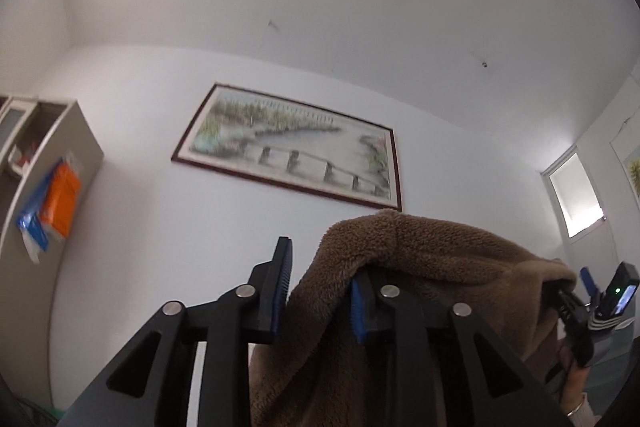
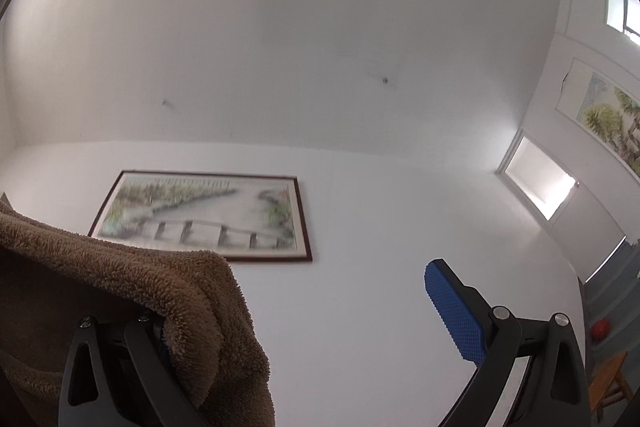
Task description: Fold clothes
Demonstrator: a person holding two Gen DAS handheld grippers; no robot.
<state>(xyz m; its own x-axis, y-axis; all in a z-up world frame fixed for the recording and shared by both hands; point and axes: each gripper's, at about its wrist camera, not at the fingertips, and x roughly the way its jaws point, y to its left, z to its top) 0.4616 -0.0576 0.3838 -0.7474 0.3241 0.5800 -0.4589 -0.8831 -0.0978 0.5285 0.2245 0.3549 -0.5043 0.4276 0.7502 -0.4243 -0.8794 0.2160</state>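
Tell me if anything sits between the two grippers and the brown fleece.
Nothing does. The brown fleece is draped directly over one finger of the left gripper and one finger of the right gripper. Both stand open, pointing up toward the ceiling.

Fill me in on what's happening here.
A person is holding up a brown fleece garment on two handheld grippers, both aimed up toward the ceiling and a framed landscape painting. The left gripper and right gripper are open, each with the fleece draped over one finger rather than pinched. No fold is visible yet.
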